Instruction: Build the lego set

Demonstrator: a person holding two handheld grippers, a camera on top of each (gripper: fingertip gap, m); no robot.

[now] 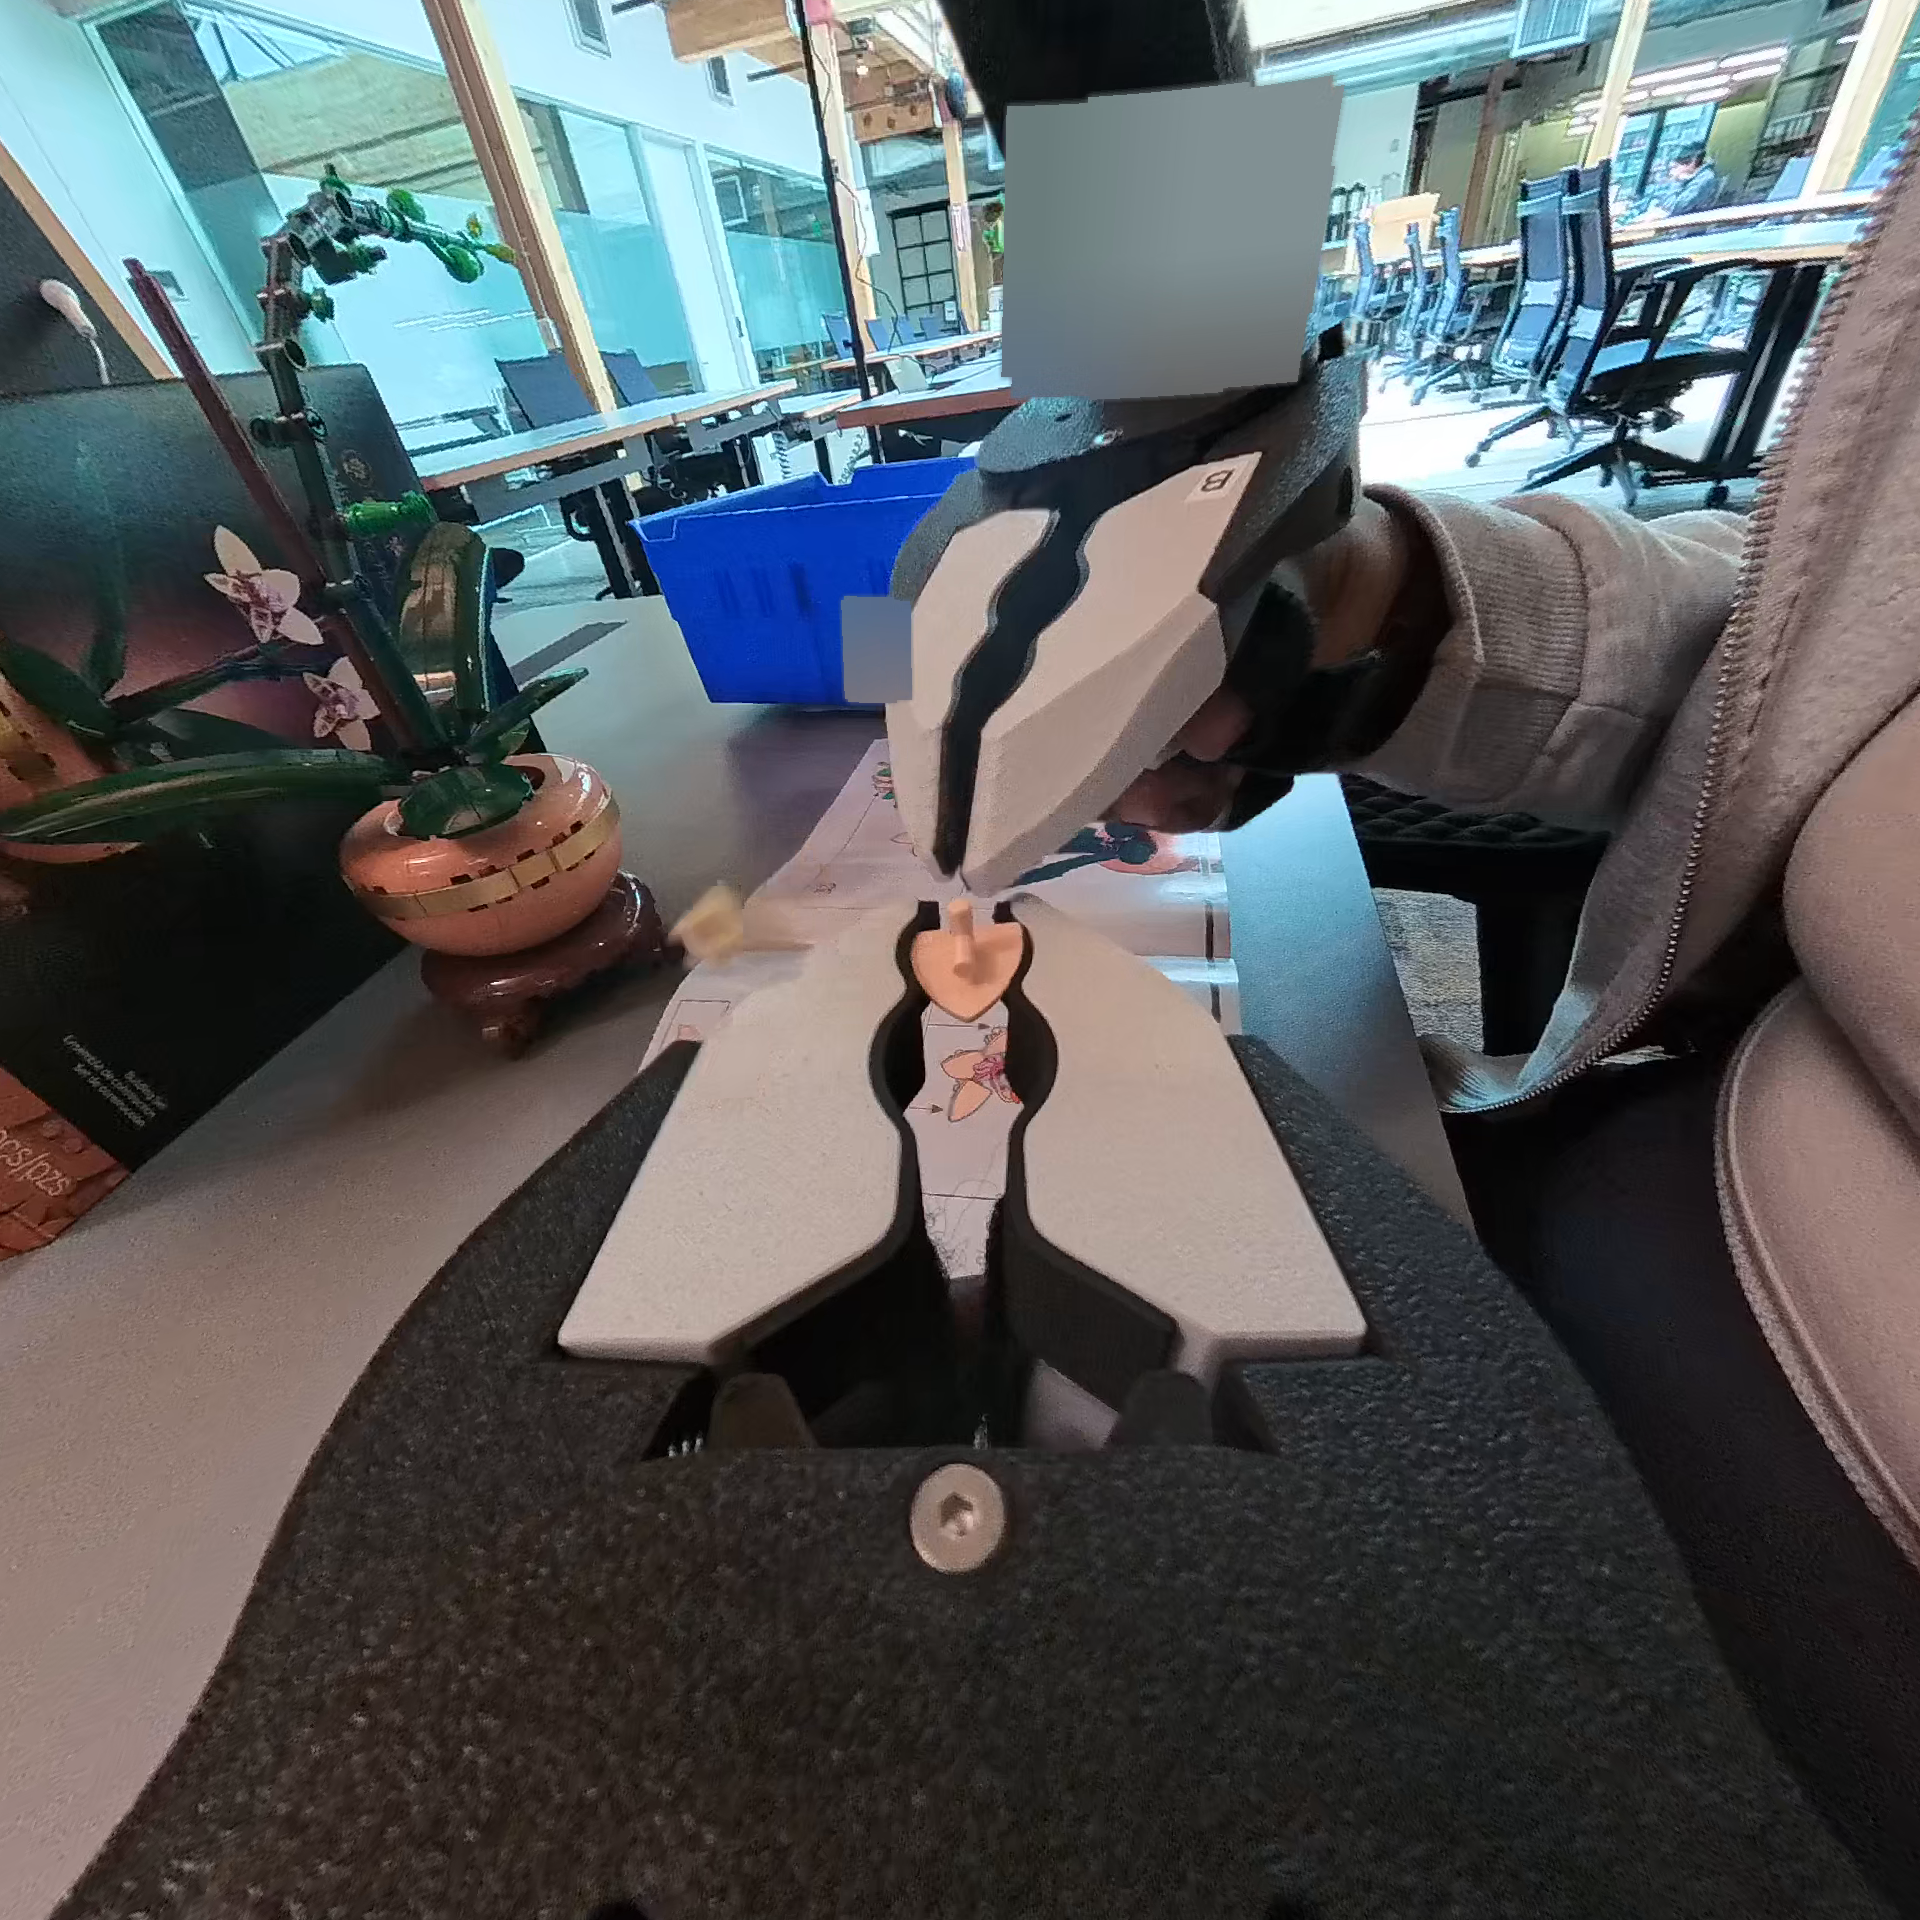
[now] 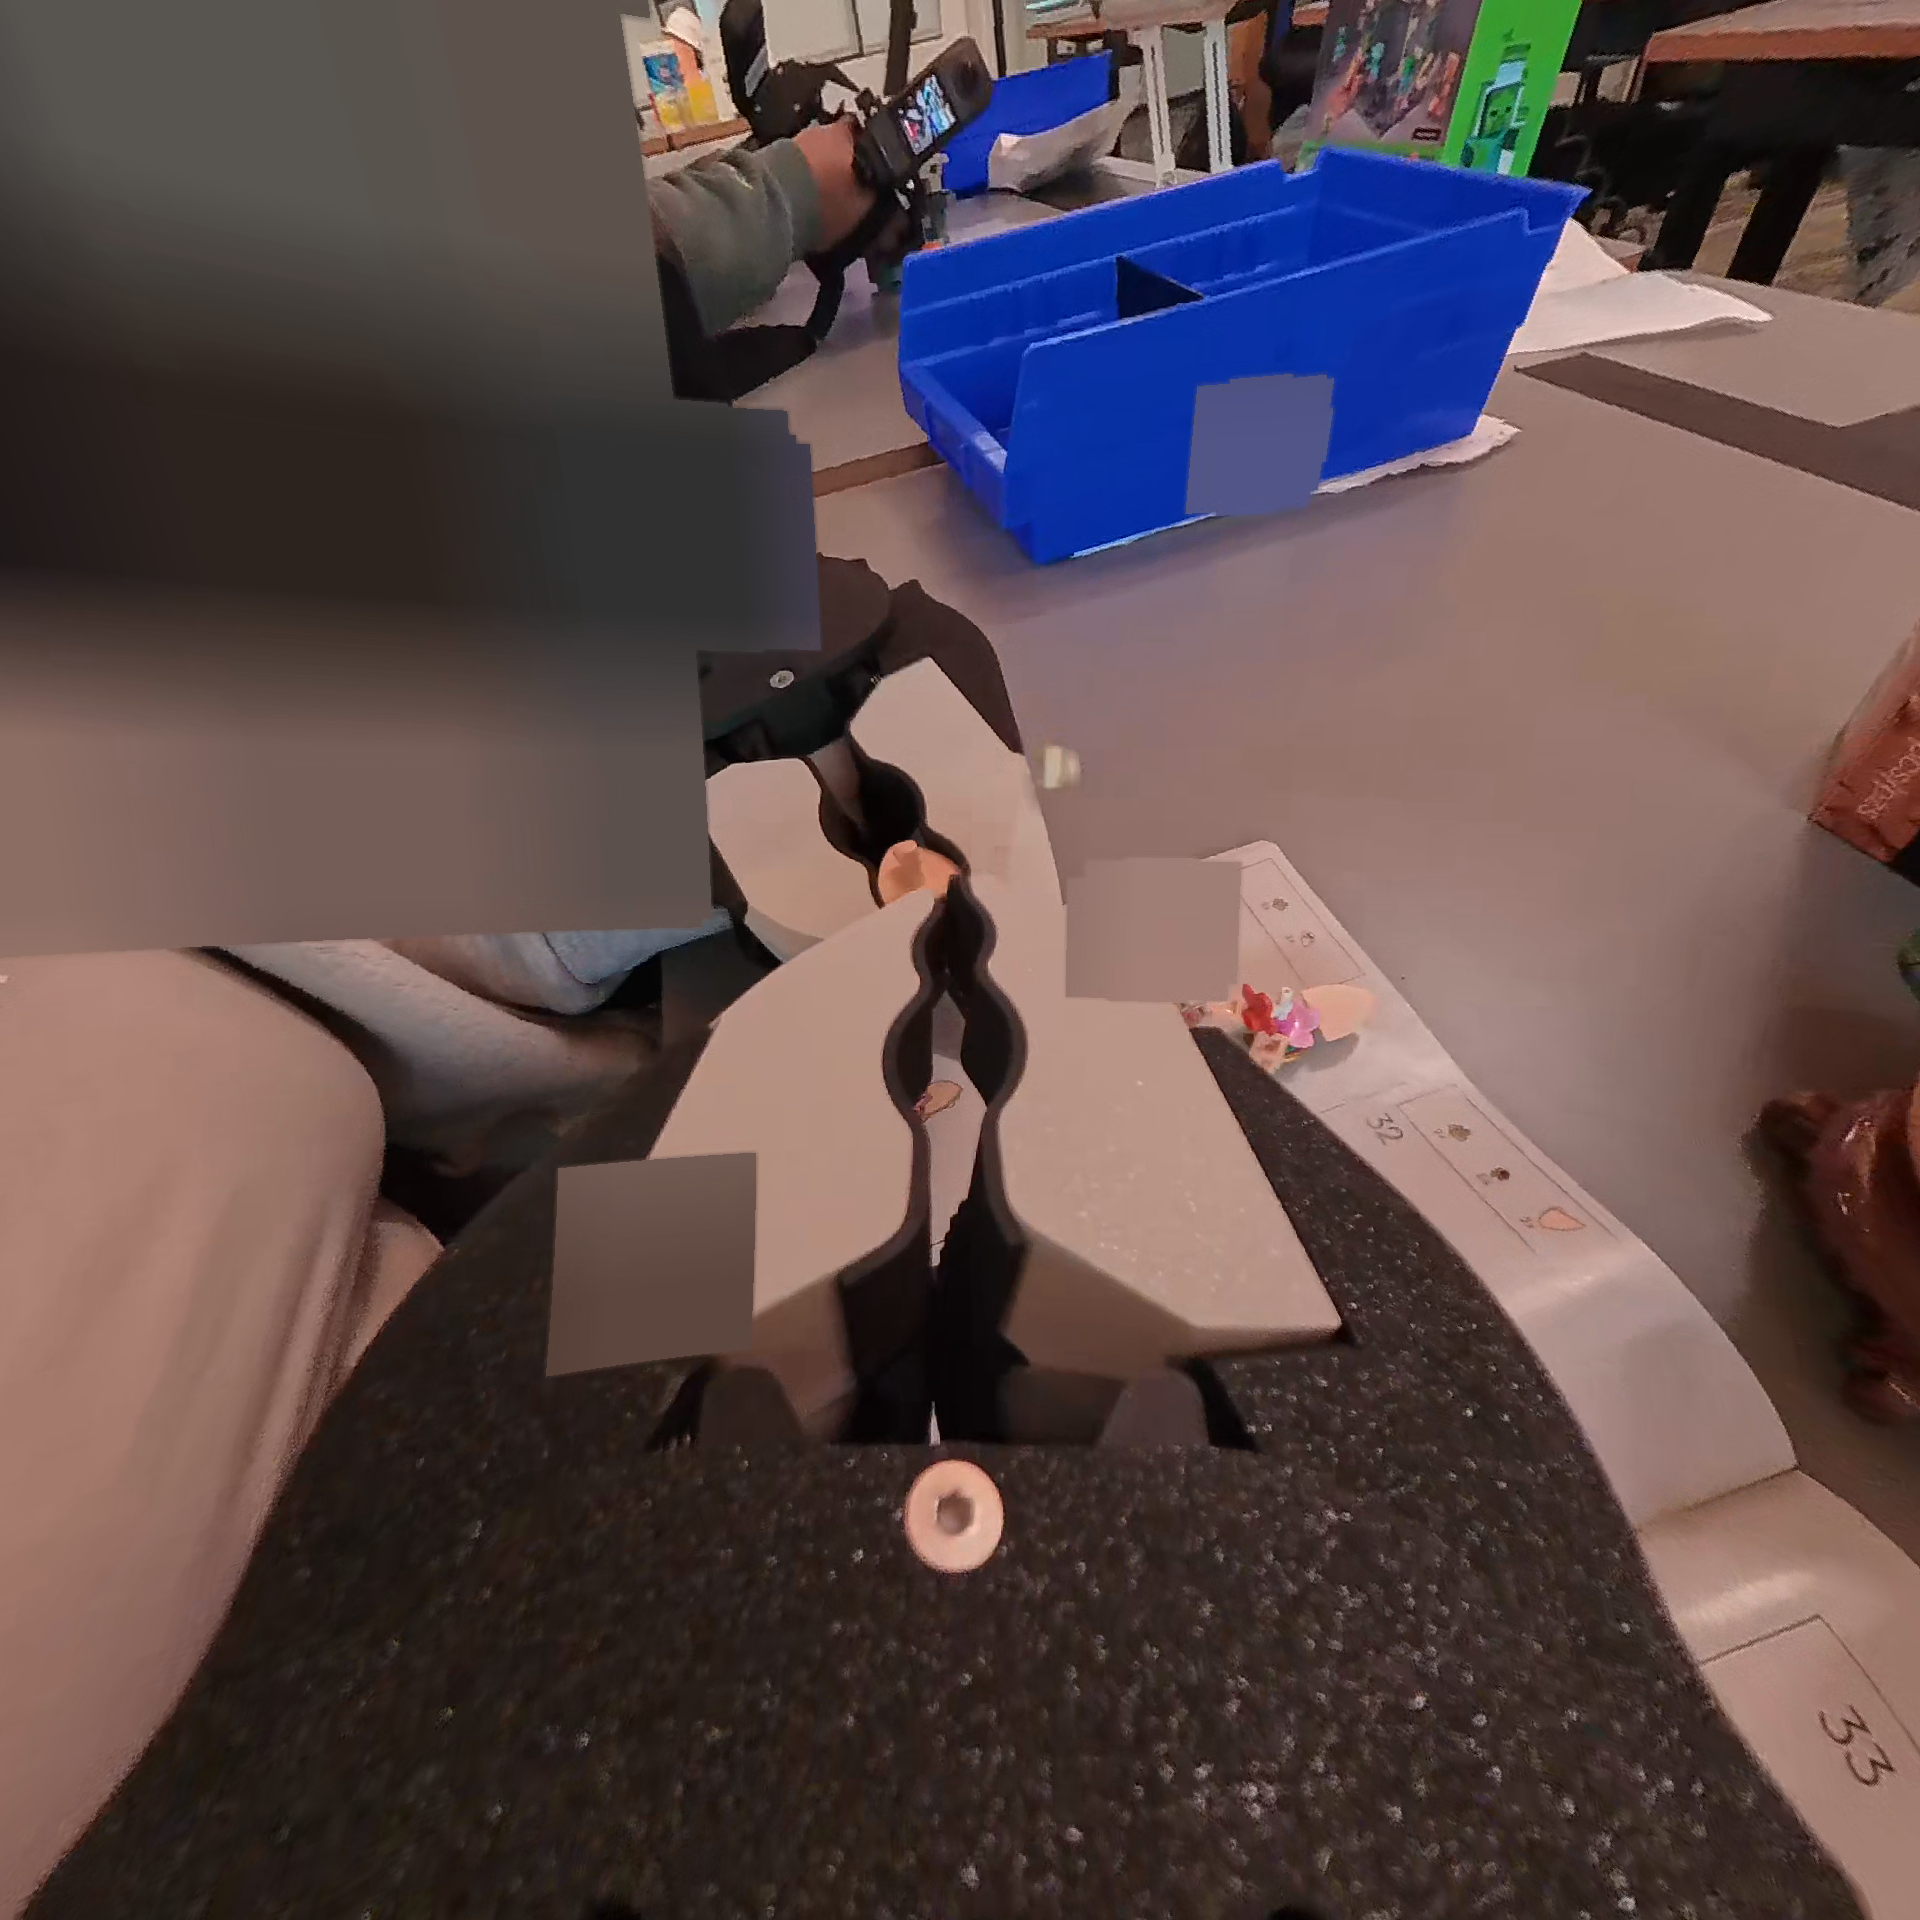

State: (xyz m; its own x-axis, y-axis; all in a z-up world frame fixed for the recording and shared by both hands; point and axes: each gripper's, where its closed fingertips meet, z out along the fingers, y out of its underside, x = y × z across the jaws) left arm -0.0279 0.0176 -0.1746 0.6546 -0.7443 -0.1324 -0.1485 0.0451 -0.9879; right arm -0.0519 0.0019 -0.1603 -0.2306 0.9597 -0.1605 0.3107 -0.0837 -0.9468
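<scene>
My left gripper (image 1: 958, 916) is shut on a peach petal-shaped piece (image 1: 961, 982) with a small peg standing up from it. It holds the piece above the open instruction booklet (image 1: 1132, 914). My right gripper (image 1: 961, 881) comes down from above, its jaws together, tips just over the peg; I see nothing between them. In the right wrist view my right gripper (image 2: 951, 899) is shut, tips touching the left gripper's fingers (image 2: 790, 842) beside the petal piece (image 2: 909, 871). A small cream piece (image 1: 712, 925) shows blurred left of the grippers, and also in the right wrist view (image 2: 1058, 769).
A built orchid in a pink pot (image 1: 483, 847) on a brown stand sits left, with the set's box (image 1: 156, 935) behind it. A blue bin (image 2: 1195, 343) stands farther back. Small pink, red and peach pieces (image 2: 1294, 1023) lie on the booklet (image 2: 1455, 1195). A person's sleeve (image 1: 1558, 665) is at right.
</scene>
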